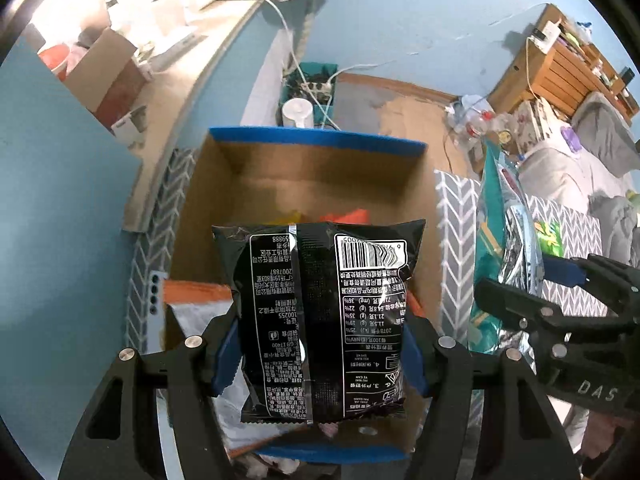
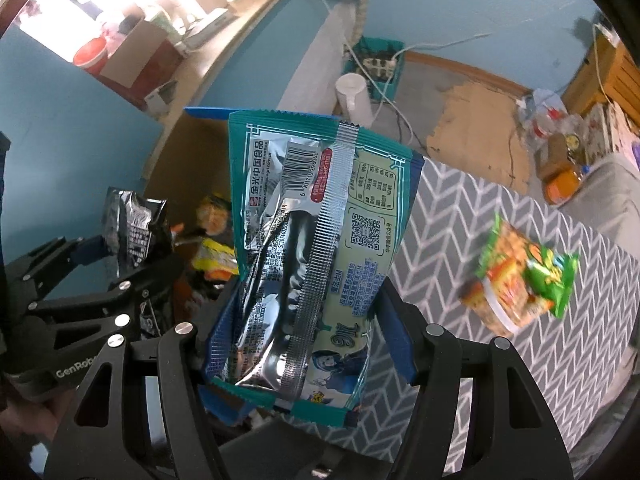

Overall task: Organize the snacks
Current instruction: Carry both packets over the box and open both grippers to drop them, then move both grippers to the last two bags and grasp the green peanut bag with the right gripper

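Note:
My left gripper (image 1: 320, 354) is shut on a black snack bag (image 1: 320, 320) with white print and holds it above an open cardboard box (image 1: 320, 144) with blue-taped rims. Orange and yellow snack packs (image 1: 348, 214) lie inside the box. My right gripper (image 2: 308, 336) is shut on a teal and silver snack bag (image 2: 312, 248) and holds it over the box's right edge. In the left wrist view the right gripper (image 1: 560, 292) shows at the right with the teal bag (image 1: 500, 240). From the right wrist camera, the left gripper (image 2: 100, 276) is at the left with the black bag (image 2: 132, 228).
A green and orange snack pack (image 2: 524, 276) lies on the grey chevron cloth (image 2: 460, 240) to the right of the box. Behind the box stand a white cylinder (image 1: 298, 112) and a teal crate (image 1: 312, 80) of cables. A wooden shelf (image 1: 560, 68) is at the far right.

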Demonstrator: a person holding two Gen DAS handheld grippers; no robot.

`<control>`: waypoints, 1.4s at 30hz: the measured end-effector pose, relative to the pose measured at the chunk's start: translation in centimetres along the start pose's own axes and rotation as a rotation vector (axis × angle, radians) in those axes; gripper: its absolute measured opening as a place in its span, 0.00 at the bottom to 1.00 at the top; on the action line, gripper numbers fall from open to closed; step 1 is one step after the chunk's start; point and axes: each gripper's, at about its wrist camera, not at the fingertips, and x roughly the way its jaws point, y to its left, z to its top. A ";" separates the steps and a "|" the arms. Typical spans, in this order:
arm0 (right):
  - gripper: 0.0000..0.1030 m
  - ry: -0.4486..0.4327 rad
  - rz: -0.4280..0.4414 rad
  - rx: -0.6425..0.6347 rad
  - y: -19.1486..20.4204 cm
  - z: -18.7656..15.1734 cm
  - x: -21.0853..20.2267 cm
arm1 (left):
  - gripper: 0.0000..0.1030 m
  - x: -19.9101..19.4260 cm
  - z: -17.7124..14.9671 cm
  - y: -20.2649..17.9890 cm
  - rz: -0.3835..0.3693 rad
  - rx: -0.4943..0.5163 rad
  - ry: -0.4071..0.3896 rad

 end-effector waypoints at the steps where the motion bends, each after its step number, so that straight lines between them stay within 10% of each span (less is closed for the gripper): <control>1: 0.63 0.003 0.002 -0.005 0.3 0.3 0.3 | 0.65 0.1 0.2 0.3 0.003 -0.002 -0.001; 25: 0.68 0.094 0.028 -0.060 4.0 4.5 5.6 | 0.66 3.6 2.5 4.9 0.000 -0.069 0.070; 42: 0.78 0.024 -0.005 -0.013 2.6 3.5 2.1 | 0.78 1.3 2.1 4.3 -0.037 -0.093 0.044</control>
